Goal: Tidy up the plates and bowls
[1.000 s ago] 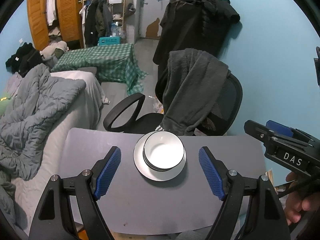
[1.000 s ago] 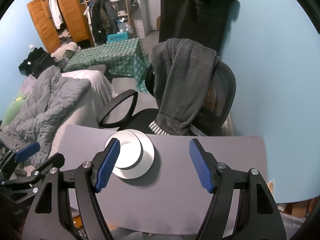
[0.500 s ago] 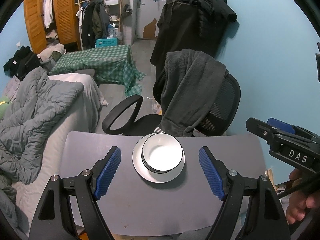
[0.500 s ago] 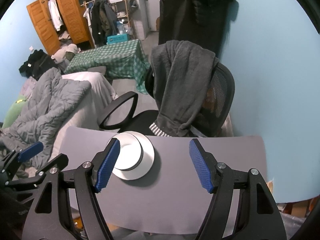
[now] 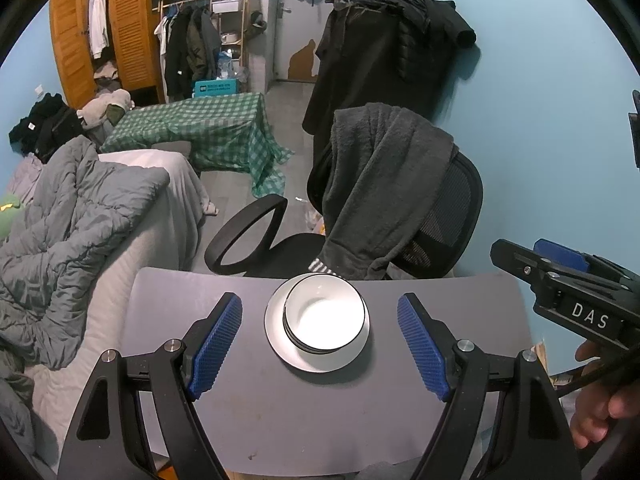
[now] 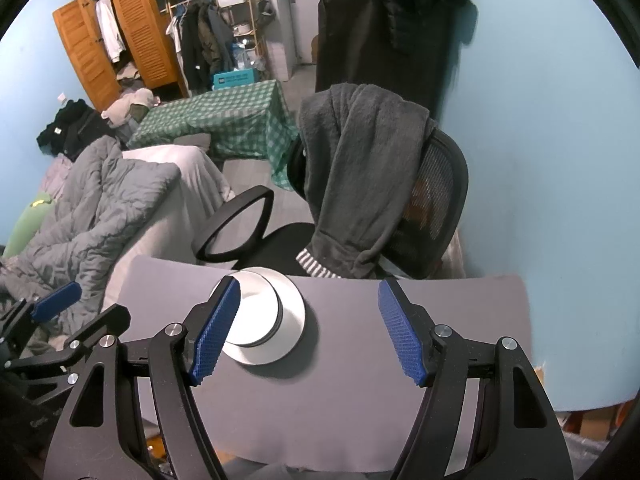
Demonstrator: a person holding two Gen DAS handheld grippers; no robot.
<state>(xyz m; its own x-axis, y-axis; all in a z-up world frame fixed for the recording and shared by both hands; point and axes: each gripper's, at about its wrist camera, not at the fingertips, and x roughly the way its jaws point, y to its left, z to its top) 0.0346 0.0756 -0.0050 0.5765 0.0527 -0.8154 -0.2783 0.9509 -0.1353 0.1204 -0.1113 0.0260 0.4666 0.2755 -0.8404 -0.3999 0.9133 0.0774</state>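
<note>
One round white plate lies on the grey table, toward the far edge. On it sits a nested stack of white, dark-rimmed bowls; stacked rims suggest two or three, exact count unclear. Left gripper: jaws wide apart, nothing between the ribbed blue pads, held above the table before the stack. Right gripper: jaws apart, empty; its left pad hides part of the stack. A grey fleece garment drapes the mesh office chair behind.
</note>
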